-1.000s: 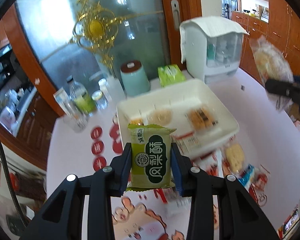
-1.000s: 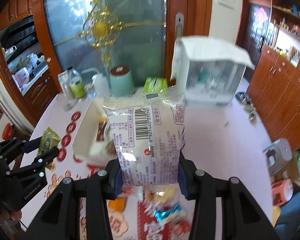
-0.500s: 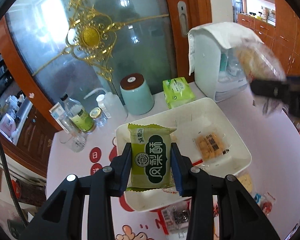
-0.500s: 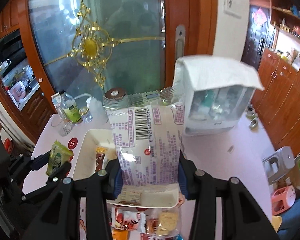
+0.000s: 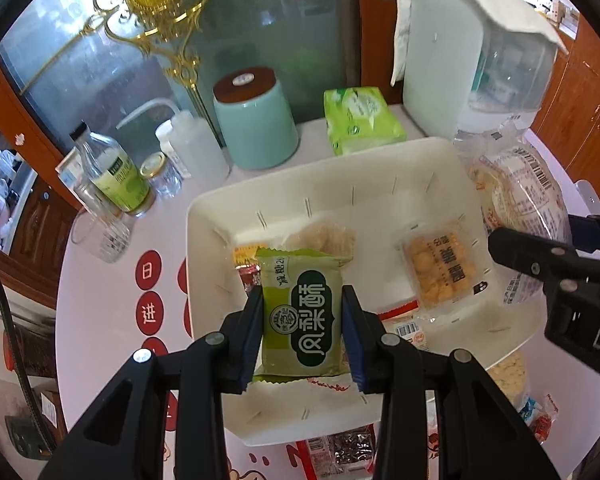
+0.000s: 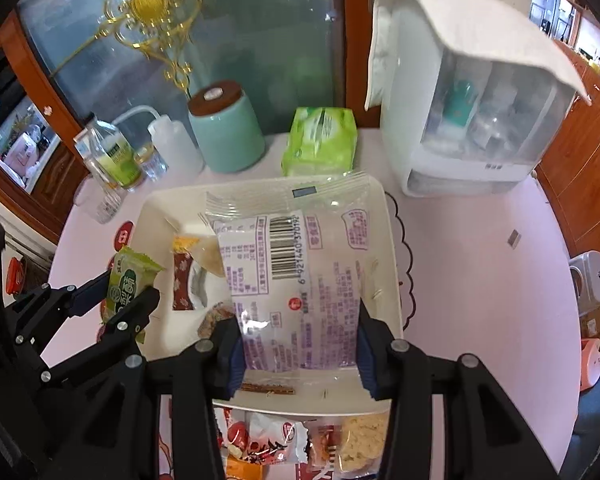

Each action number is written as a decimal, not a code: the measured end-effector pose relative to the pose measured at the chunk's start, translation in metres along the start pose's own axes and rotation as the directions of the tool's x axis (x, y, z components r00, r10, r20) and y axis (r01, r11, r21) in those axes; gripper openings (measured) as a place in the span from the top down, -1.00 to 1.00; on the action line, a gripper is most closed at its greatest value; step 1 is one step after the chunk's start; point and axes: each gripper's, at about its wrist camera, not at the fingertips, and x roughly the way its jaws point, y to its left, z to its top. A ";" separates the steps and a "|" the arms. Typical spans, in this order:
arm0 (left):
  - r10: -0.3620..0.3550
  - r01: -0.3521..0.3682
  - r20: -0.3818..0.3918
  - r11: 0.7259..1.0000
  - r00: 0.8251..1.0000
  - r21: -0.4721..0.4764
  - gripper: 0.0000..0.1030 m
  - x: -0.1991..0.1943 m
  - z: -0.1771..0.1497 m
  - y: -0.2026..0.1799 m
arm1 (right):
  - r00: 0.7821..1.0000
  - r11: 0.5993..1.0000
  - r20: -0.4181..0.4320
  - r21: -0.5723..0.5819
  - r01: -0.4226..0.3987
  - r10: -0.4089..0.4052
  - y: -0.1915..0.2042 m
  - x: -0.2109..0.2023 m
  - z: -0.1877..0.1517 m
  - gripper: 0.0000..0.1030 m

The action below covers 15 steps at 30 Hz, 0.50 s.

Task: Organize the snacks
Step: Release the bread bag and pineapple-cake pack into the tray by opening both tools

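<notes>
Green foil pastry pack [image 5: 302,316] clamped in my left gripper [image 5: 303,334], clear crinkly biscuit bag [image 6: 296,280] clamped in my right gripper [image 6: 300,354], both above the white tray [image 5: 204,216]. Light, soft, crushable, probably slippery: grip the flat sides, gently.

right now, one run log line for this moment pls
left gripper: shut on green pastry packet | right gripper: shut on clear barcoded snack bag | both over white tray

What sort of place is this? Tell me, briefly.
Most likely a home dining area: a round table with a white snack tray, wooden cabinets and an ornate glass door.
</notes>
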 end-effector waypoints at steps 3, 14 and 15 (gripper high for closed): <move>0.009 -0.009 -0.020 1.000 1.000 0.004 0.32 0.010 0.000 -0.001 | 1.000 1.000 -0.025 0.002 -0.005 0.005 0.000 0.012 -0.001 0.11; 0.006 -0.006 -0.031 1.000 0.999 0.001 -0.75 0.025 -0.004 -0.001 | 0.996 0.997 -0.059 0.057 -0.056 0.060 -0.005 0.033 0.000 -0.04; -0.001 0.001 -0.037 1.000 0.999 -0.001 -0.75 0.026 -0.005 -0.002 | 0.997 0.997 -0.056 0.064 -0.052 0.056 -0.006 0.033 0.000 -0.09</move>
